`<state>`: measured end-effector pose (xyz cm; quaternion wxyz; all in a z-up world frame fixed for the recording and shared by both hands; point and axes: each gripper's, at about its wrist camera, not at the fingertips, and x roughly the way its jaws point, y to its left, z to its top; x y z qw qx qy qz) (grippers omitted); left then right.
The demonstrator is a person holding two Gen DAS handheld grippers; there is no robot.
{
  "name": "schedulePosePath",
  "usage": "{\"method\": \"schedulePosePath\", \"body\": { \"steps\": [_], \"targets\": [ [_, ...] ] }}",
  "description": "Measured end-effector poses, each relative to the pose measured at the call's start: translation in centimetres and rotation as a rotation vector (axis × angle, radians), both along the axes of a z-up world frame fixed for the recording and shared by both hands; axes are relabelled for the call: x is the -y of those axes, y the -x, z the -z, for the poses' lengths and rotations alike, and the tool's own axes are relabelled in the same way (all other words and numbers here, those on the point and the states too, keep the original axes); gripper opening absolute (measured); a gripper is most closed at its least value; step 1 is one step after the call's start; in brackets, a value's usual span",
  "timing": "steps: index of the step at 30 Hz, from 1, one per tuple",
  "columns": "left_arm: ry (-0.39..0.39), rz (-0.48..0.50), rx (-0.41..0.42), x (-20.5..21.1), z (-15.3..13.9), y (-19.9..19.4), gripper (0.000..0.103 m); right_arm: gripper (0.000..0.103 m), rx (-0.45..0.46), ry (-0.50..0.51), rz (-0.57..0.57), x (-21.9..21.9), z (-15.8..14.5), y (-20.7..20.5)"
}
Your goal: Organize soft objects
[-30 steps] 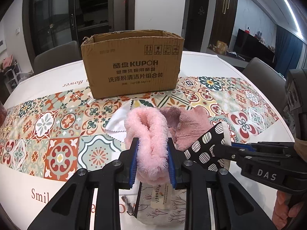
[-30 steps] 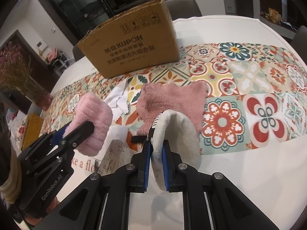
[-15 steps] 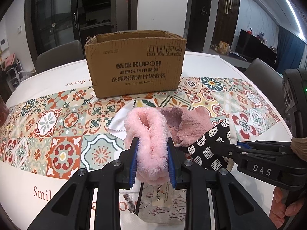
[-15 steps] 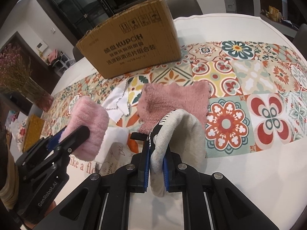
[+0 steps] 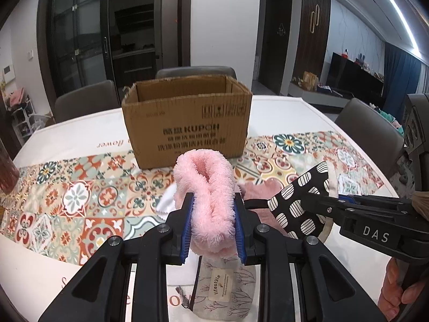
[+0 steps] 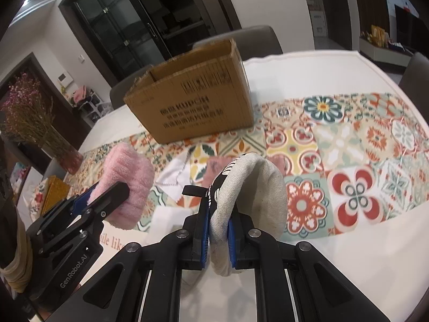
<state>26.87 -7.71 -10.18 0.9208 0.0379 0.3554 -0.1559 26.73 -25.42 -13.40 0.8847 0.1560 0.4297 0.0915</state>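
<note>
The fluffy pink plush item [image 5: 211, 201] is pinched between the left gripper [image 5: 214, 230] fingers; the black-and-white patterned cloth pouch [image 6: 249, 187] is clamped in the right gripper [image 6: 218, 237]. Both should be carried level over the open brown cardboard box [image 5: 187, 128] ahead of the fingertips, and only then released.

Fluffy pink cloth [image 5: 211, 187], black pouch [image 5: 297, 204] with white striped ovals, brown box [image 5: 187, 126].

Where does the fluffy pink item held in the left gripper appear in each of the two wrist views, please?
Left wrist: fluffy pink item at centre, clamped between the left gripper pads.
Right wrist: at left, in the same gripper.
Shared landmark: cardboard box behind it.
</note>
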Motion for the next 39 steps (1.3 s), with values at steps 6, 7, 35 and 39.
{"method": "schedulePosePath", "body": {
  "steps": [6,7,35,39],
  "targets": [
    [0.006,-0.017,0.039,-0.4,-2.0,0.0,0.027,0.013,0.059,0.001,-0.001,-0.1,-2.4,-0.2],
    [0.010,-0.020,0.044,-0.5,-2.3,-0.1,0.027,0.013,0.067,0.002,-0.003,-0.2,-2.7,-0.3],
    [0.017,-0.086,0.241,-2.7,-10.6,-4.4,0.027,0.013,0.312,0.028,-0.038,-2.7,-11.5,-5.4],
    [0.030,-0.087,0.247,-3.2,-11.1,-5.6,0.027,0.013,0.332,0.037,-0.038,-3.1,-12.2,-6.5]
  ]
}}
